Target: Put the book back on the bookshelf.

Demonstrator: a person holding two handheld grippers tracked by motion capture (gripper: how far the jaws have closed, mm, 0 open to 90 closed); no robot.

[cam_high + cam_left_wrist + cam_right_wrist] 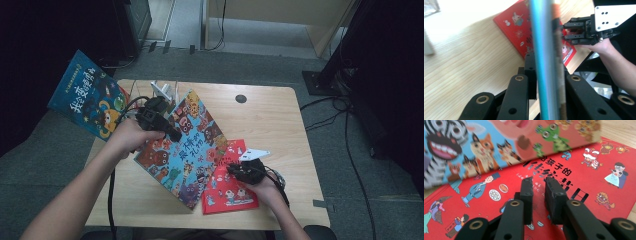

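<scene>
High view: your left gripper (170,131) had hold of the animal book (185,150) at its upper left edge, with that edge lifted off the table (280,125) and the lower right part overlapping the red book (227,187). Left gripper view: the animal book's edge (546,57) ran straight up between the two black jaws, which sat tight against its covers on either side, so you were clamped on it.

Relative to the red book: it lay flat on the table, its left side under the animal book. Your right gripper (236,170) rested above its upper half. Right gripper view: the jaws (541,195) stood with a narrow gap between them, nothing held, hovering just over the red cover (579,185); whether the tips touched it could not be told. A blue book (90,95) leaned well to the left of the red book, past the table's left edge.
</scene>
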